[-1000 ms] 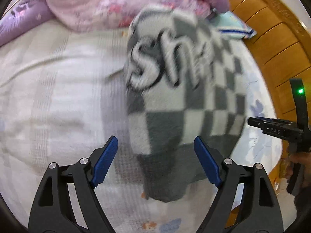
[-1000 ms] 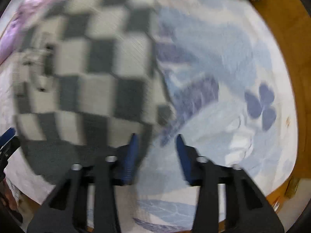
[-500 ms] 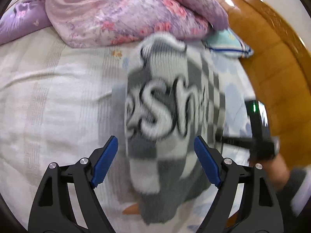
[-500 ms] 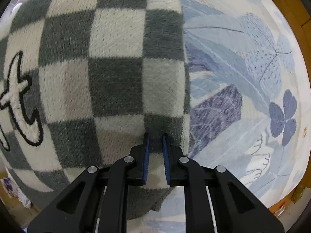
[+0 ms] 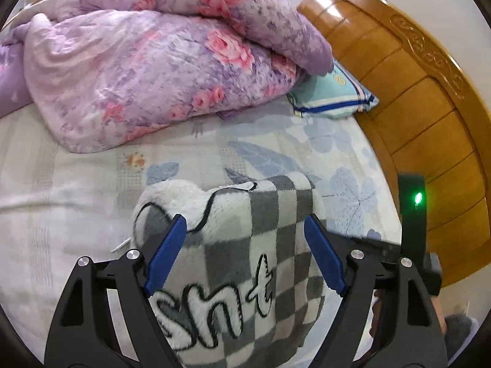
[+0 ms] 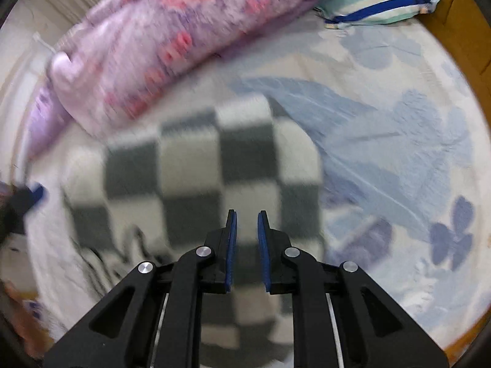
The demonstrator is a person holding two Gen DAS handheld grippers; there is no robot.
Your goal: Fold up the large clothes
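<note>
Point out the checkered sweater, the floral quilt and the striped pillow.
checkered sweater [image 5: 245, 254], left wrist view, on the fuzzy checks above the lettering.
floral quilt [image 5: 159, 61], left wrist view, on the middle of the heaped fold.
striped pillow [image 5: 334, 98], left wrist view, on its teal face near the blue stripe.

One checkered sweater [image 5: 245, 263], one floral quilt [image 5: 147, 61], one pillow [image 5: 334, 92].
</note>
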